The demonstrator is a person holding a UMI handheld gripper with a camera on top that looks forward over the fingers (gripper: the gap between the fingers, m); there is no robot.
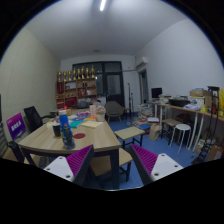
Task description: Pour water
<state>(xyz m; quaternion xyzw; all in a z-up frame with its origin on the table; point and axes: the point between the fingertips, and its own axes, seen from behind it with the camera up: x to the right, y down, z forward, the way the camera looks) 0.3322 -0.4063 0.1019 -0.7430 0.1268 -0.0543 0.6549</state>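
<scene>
My gripper (112,162) is open, its magenta pads (80,160) spread wide with nothing between them. It is held well above the blue floor, facing into a room. Ahead and to the left stands a wooden table (50,146). On it is an upright bottle (64,124) with a blue top, and a dark object (68,142) sits just in front of it; I cannot tell what that is. A small red disc (80,135) lies next to them. The bottle is well beyond my left finger and nothing touches it.
A purple sign (16,125) and yellow paper (92,124) share the table. A low wooden seat (128,133) stands straight ahead. White stools (180,130) and a cluttered desk (190,104) are to the right. A shelf (78,88) lines the back wall.
</scene>
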